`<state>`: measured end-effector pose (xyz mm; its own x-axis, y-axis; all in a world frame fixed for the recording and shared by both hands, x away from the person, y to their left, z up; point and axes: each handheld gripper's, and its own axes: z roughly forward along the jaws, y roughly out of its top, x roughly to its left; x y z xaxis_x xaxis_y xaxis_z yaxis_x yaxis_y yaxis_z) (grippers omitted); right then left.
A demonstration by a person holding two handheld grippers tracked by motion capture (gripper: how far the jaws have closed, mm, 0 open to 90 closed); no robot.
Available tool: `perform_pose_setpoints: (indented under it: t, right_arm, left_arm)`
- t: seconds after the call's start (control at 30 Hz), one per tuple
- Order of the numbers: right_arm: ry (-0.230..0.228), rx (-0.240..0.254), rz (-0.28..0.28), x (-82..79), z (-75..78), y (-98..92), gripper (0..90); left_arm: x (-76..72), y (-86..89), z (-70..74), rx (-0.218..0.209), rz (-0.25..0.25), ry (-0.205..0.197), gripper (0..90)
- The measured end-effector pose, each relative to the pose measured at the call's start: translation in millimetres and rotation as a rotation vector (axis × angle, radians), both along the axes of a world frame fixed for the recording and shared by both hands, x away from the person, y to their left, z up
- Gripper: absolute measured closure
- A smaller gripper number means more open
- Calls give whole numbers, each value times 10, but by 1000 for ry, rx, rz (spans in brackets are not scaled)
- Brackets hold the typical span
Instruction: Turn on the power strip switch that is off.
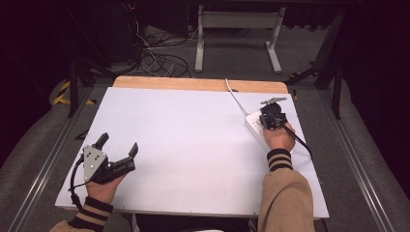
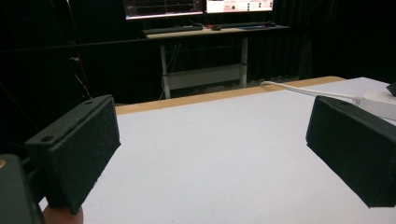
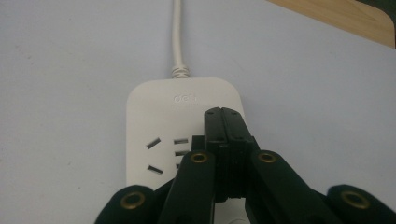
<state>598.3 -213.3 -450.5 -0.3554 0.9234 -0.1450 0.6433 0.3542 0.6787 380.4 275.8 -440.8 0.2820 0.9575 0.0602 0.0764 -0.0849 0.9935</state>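
- Two grippers: left gripper point(image 1: 118, 147) gapes wide at lower left; right gripper point(image 3: 224, 122) is pressed closed, empty.
- One white power strip point(image 3: 154, 112) under it, right of frame, one cord point(image 3: 177, 32).

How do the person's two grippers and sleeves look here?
Both the left gripper and the right gripper are black, each with a grey three-cornered plate and a trailing black cable. The jaws carry brass-coloured rivets. The tan sleeves end in dark cuffs with tan stripes.
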Motion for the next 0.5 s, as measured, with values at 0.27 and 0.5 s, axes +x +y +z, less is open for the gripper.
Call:
perform_pose_setpoints:
  t: [0.27,0.5]
  right_arm:
    - [-69,17,20,-34,49,-22,900]
    - [-151,47,34,-204,264,-186,900]
  left_arm:
    - [12,-6,-7,4,-1,5,33]
    - [10,-3,-4,3,3,4,33]
